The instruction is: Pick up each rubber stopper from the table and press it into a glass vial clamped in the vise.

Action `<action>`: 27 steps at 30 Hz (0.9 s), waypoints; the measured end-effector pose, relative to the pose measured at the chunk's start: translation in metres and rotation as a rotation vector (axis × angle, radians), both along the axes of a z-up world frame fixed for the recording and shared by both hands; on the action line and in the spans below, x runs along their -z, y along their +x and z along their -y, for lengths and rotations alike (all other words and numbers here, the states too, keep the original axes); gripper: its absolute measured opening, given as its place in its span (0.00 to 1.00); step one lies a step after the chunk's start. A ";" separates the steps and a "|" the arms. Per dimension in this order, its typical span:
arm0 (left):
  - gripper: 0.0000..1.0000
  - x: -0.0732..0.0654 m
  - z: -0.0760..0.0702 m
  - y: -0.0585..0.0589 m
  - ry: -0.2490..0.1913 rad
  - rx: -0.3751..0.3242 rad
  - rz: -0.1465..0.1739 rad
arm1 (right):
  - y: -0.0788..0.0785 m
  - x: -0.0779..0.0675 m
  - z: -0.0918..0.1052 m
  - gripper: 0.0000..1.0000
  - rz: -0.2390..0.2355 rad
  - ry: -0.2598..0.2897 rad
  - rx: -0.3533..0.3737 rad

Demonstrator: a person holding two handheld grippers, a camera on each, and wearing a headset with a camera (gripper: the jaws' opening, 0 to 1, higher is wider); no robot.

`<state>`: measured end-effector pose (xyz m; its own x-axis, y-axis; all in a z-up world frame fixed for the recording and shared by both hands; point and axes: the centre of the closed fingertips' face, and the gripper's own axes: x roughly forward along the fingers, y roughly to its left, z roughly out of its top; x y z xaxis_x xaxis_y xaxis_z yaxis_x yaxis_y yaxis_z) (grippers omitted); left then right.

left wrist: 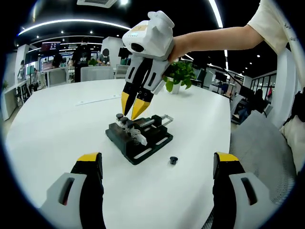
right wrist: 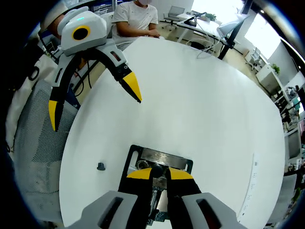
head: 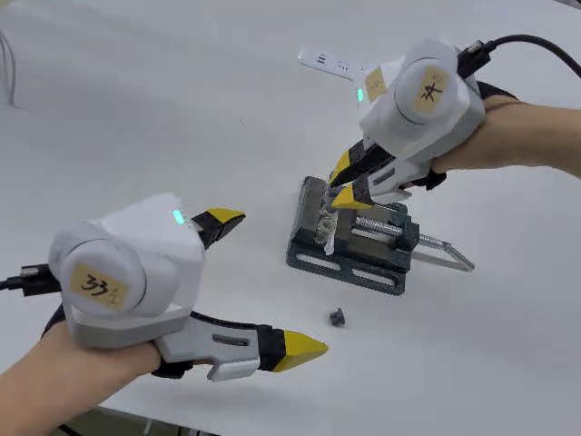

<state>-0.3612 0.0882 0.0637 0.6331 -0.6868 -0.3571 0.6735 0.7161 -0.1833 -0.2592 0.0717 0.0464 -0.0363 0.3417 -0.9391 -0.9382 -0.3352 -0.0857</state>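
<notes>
While the right gripper (head: 343, 186) hovers at the 12 o'clock edge of the dark metal bench vise (head: 349, 268), we judge the task approx. mid-way. Its jaws are nearly closed. In the right gripper view they appear to pinch a small dark rubber stopper (right wrist: 157, 170) btw. the yellow tips, right above the row of small clear glass vials (head: 324, 229) clamped in the vise. So this one is picked up but prob. not pressed home yet. A loose dark stopper (head: 338, 317) lies on the white table (head: 136, 91) at 6 o'clock of the vise, near it but apart; that one is left to do. The left gripper (head: 263, 282) hangs at approx. 8 o'clock of the vise, jaws wide open w/ nothing in them.

The views help us differently. The left gripper view looks side-on at the row: the far vials seem topped w/ dark caps and the nearer ones look bare, though they're too small for us to count. The right gripper view looks straight down and gives us the pinch itself, which the head view hides behind the jaw tips. The head view adds the vise's threaded screw (head: 377, 224) running toward 3 o'clock, and a flat white strip (head: 327, 62) at 12 o'clock, well apart.
</notes>
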 end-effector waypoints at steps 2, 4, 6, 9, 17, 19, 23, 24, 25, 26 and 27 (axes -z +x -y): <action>0.96 0.000 0.000 0.000 -0.001 0.000 0.001 | 0.001 0.001 0.002 0.02 -0.010 -0.009 0.010; 0.96 0.000 0.000 0.001 -0.001 0.001 0.001 | 0.002 0.002 0.004 0.02 -0.012 -0.017 0.010; 0.96 0.000 0.000 0.001 -0.001 0.000 0.001 | 0.000 0.002 0.005 0.02 -0.025 -0.023 0.010; 0.96 0.000 0.000 0.001 -0.001 -0.001 0.001 | 0.000 0.004 0.006 0.02 -0.031 -0.034 0.016; 0.96 0.002 -0.001 0.000 0.001 0.000 -0.007 | 0.000 0.009 0.006 0.00 -0.039 -0.034 0.037; 0.96 0.002 0.000 -0.001 0.001 0.002 -0.008 | 0.000 0.010 0.006 0.00 -0.042 -0.035 0.034; 0.96 0.003 0.000 -0.001 0.000 0.003 -0.010 | -0.002 0.010 0.005 0.00 -0.043 -0.035 0.031; 0.96 0.002 0.001 -0.001 0.000 0.003 -0.010 | -0.002 0.010 0.005 0.00 -0.042 -0.033 0.031; 0.96 0.002 0.001 -0.001 0.000 0.003 -0.010 | -0.002 0.010 0.005 0.00 -0.041 -0.031 0.032; 0.96 0.002 0.001 -0.001 0.000 0.004 -0.009 | -0.002 0.009 0.004 0.00 -0.041 -0.030 0.033; 0.96 0.002 0.001 -0.001 0.000 0.004 -0.009 | -0.002 0.010 0.004 0.00 -0.042 -0.031 0.033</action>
